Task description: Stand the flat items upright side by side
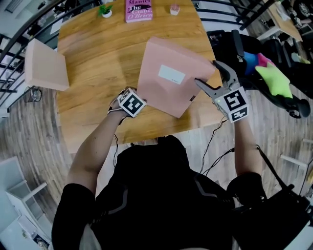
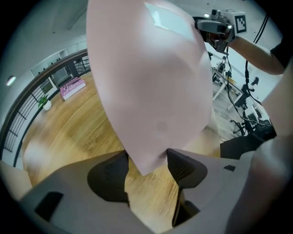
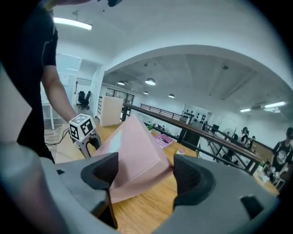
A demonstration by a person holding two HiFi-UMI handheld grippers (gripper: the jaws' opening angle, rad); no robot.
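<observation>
Left hand-held gripper (image 1: 138, 99) aimed steeply down, right hand-held gripper (image 1: 205, 73) nearer level, both clamped.

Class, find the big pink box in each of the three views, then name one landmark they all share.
Head view: pink box, centre, over the wooden table.
Left gripper view: pink box fills the upper middle, one corner down between the jaws.
Right gripper view: pink box, lower centre-left, its edge between the jaws.
Shared landmark: the pink book at the table's far edge.
</observation>
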